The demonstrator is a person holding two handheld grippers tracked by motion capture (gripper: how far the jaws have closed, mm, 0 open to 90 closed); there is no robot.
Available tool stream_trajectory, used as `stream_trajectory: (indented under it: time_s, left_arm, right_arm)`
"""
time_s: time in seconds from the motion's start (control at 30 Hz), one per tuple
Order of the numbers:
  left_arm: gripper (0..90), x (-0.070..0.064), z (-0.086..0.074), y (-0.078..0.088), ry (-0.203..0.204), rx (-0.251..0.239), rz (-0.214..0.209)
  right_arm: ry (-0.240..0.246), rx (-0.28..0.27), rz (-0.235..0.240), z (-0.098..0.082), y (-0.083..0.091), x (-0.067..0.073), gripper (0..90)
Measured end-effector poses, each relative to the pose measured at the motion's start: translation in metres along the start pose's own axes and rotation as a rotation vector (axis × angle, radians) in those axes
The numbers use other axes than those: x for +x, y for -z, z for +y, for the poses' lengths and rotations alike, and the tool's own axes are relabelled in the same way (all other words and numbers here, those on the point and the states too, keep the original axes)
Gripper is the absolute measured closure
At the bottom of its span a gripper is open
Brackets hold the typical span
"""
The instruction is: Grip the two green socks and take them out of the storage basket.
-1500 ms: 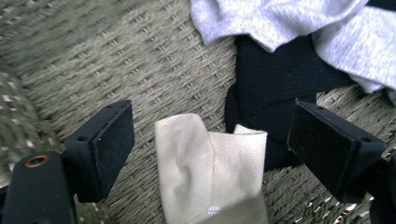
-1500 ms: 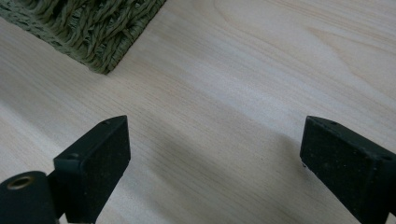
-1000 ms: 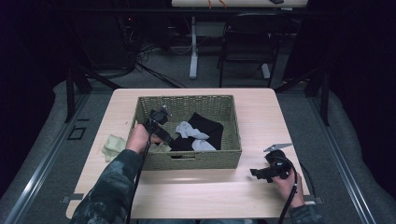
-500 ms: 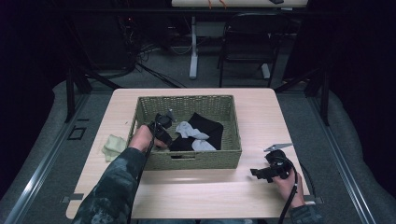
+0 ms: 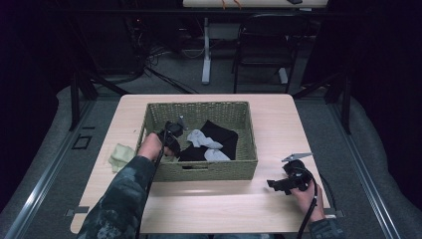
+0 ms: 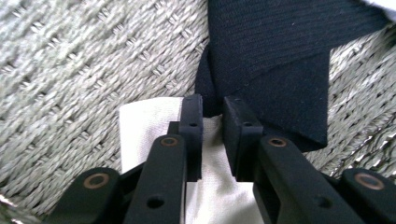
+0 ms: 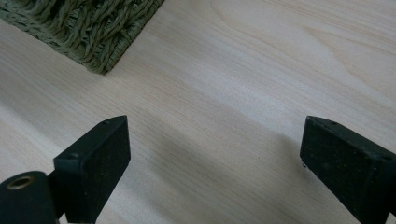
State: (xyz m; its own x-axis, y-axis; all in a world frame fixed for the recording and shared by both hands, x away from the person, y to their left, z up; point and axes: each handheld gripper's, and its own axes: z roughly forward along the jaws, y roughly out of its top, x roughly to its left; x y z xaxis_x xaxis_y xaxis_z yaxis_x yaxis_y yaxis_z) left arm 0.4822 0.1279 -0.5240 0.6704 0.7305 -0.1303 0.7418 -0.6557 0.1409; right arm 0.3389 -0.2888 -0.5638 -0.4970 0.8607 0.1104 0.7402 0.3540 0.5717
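While I watch the basket: my left gripper (image 5: 175, 130) sits inside the wicker basket (image 5: 199, 172), at its left end.
Change: its fingers (image 6: 191, 122) have just been closing and now pinch a fold of the white cloth (image 6: 140, 128) on the basket floor.
Beside it: black cloth (image 6: 275, 60), touching.
Right gripper (image 5: 279, 184): fingers apart, on the tabletop (image 7: 261, 60) right of the basket.
Meaning: I judge the white cloth ready to lift.

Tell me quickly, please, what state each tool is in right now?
Left tool: jaws have just been closing, now pinching the white cloth in the basket.
Right tool: open, holding nothing, over the table.
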Motion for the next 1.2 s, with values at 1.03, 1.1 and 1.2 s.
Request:
stream_trajectory:
  time_s: [1.03, 1.1, 1.2]
  left_arm:
    - [81.9, -0.006, -0.01, 0.116, -0.011, -0.279, 0.069]
    - [81.9, -0.007, -0.008, 0.122, -0.013, -0.294, 0.072]
    - [81.9, -0.009, -0.006, 0.134, -0.024, -0.309, 0.08]
  right_arm:
    - [0.002, 0.012, -0.008, 0.0, 0.001, 0.001, 8.0]
    - [0.002, 0.015, -0.005, 0.0, 0.001, 0.0, 8.0]
    - [0.004, 0.015, -0.015, -0.001, 0.001, 0.001, 8.0]
